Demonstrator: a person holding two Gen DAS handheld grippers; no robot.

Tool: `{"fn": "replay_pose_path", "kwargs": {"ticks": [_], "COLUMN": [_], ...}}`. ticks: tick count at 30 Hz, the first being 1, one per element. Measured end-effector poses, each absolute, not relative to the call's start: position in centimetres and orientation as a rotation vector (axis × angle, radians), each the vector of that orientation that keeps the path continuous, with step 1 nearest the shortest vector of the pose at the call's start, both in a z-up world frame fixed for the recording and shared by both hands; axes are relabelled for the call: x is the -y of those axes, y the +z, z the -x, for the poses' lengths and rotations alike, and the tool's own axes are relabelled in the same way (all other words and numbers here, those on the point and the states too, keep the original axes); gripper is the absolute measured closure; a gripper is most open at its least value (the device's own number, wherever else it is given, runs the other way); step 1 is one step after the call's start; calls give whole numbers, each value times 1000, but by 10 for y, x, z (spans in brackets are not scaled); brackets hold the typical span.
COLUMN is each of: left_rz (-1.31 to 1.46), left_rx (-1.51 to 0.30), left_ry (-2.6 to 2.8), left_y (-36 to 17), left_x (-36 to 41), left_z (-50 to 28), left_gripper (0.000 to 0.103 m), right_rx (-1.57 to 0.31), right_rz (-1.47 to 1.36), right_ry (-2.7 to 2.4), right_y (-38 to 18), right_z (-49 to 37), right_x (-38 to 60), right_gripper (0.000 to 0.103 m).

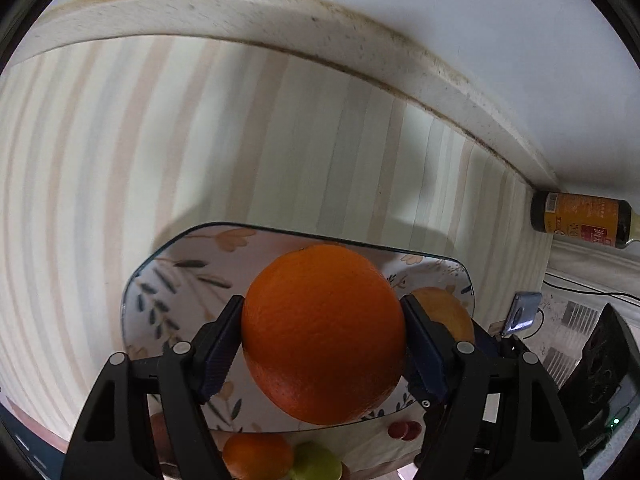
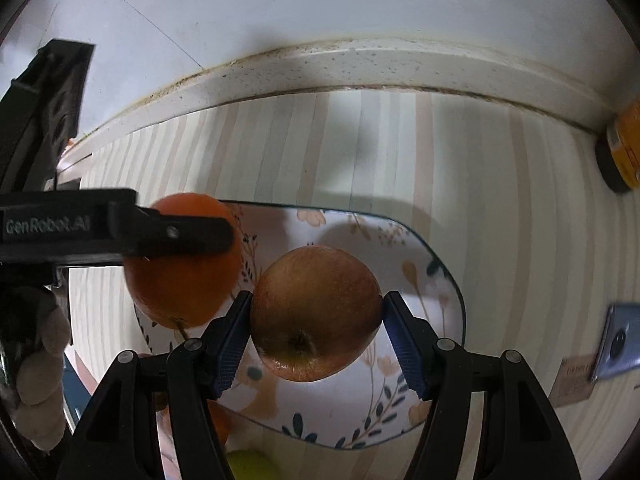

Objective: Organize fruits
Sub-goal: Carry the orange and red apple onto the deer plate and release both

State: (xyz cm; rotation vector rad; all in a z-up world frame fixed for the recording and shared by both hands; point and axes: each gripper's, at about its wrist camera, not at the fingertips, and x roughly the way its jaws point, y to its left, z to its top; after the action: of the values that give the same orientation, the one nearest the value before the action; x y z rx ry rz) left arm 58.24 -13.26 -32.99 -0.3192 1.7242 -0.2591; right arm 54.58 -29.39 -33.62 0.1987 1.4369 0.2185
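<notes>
My left gripper [image 1: 323,334] is shut on a large orange [image 1: 324,332] and holds it over a floral plate [image 1: 172,276]. My right gripper [image 2: 318,328] is shut on a red-brown apple [image 2: 316,312] over the same plate [image 2: 432,288]. In the right wrist view the left gripper's finger [image 2: 180,236] crosses the orange [image 2: 180,288] at the plate's left end. The apple [image 1: 444,312] shows behind the left gripper's right finger. A smaller orange [image 1: 258,456] and a green fruit [image 1: 316,466] lie on the table below the plate.
The striped table mat [image 1: 200,140] meets a white ledge [image 1: 280,12] and wall at the back. A dark sauce bottle [image 1: 580,220] lies at the right. A phone [image 2: 618,340] and a small card [image 2: 572,378] lie right of the plate. Cables and a black device [image 1: 604,360] sit at far right.
</notes>
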Motion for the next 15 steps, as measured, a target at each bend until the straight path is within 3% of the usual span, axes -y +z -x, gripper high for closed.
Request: {"fn": "replay_pose_path", "kwargs": {"ticks": [7, 11, 15], "left_rz": [201, 76, 69], "left_rx": [-1739, -1717, -1718], "left_ry": [-231, -207, -211], "left_y": [-335, -331, -332], "left_x": [154, 164, 166], "left_z": [-582, -581, -578], "left_gripper": [27, 27, 23], "right_rx": [-1509, -1536, -1531], "right_rz": [-206, -245, -261], "right_ry": [202, 177, 171], "right_y": [-347, -345, -333], "right_z": [-557, -558, -557], "right_x": [299, 306, 312], "right_gripper": [34, 14, 8]}}
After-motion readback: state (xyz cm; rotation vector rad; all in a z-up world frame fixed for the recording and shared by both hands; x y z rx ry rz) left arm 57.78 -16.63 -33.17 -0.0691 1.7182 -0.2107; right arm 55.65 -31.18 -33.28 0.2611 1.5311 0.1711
